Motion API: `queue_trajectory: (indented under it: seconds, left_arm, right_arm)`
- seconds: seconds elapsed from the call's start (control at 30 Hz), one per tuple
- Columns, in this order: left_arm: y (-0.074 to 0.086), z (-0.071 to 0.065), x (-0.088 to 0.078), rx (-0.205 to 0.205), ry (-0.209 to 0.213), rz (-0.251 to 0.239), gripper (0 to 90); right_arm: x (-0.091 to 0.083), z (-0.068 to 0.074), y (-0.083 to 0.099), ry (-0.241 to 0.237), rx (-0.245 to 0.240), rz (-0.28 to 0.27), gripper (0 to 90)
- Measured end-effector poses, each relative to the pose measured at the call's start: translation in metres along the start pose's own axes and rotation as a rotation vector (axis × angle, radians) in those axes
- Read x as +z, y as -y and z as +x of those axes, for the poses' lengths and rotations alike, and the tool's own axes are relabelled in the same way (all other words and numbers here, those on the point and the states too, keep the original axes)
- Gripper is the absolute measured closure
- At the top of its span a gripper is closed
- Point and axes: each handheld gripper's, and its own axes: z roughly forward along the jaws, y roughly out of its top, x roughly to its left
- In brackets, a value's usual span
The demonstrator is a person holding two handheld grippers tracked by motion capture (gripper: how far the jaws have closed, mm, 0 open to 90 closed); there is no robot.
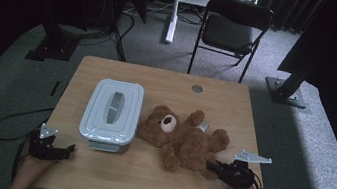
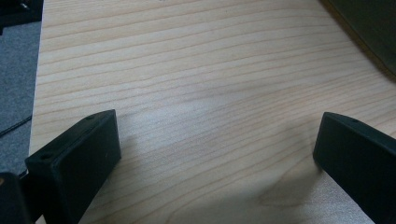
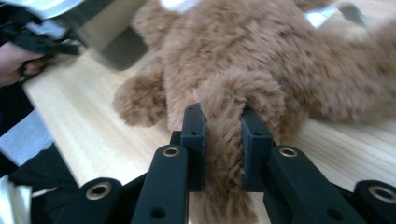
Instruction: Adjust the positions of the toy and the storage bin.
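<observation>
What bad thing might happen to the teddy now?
The right tongs pinch only one leg of the teddy bear, so lifting might leave it dangling and slipping out, or strain the seam. The grey box sits right beside its head, so a swinging bear may bump it. The left tongs are open and give no support.

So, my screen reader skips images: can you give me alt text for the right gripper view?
The right tool is shut on a leg of a brown teddy bear lying on a light wooden table, its two black jaws squeezing the fur. Beyond the bear stands a grey lidded box, and a hand shows at the left edge.
</observation>
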Motion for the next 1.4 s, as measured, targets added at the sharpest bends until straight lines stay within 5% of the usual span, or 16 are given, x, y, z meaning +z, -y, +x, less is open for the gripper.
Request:
queue_trajectory:
  seconds: [0.2, 0.33, 0.47, 0.8, 1.03, 1.23, 1.4]
  left_arm:
    - [0.000, 0.000, 0.000, 0.001, 0.000, 0.000, 1.4]
    - [0.000, 0.000, 0.000, 0.000, 0.000, 0.000, 1.4]
    - [0.000, 0.000, 0.000, 0.000, 0.000, -0.001, 1.4]
    - [0.000, 0.000, 0.000, 0.000, 0.000, -0.001, 1.4]
    - [0.000, 0.000, 0.000, 0.000, 0.000, -0.001, 1.4]
    - [0.000, 0.000, 0.000, 0.000, 0.000, -0.001, 1.4]
    - [0.000, 0.000, 0.000, 0.000, 0.000, -0.001, 1.4]
  right_arm:
    - [-0.008, -0.008, -0.009, 0.068, 0.006, -0.050, 56.9]
    - [-0.018, -0.022, -0.023, 0.032, 0.015, -0.149, 44.0]
    - [-0.010, -0.033, -0.046, 0.039, -0.010, -0.131, 38.8]
    - [0.045, -0.049, -0.083, -0.043, -0.040, -0.015, 32.8]
    - [0.083, -0.047, -0.083, -0.035, -0.099, 0.126, 18.8]
    - [0.097, -0.043, -0.077, -0.085, -0.145, 0.203, 11.7]
    - [0.103, -0.030, -0.070, -0.065, -0.217, 0.269, 10.4]
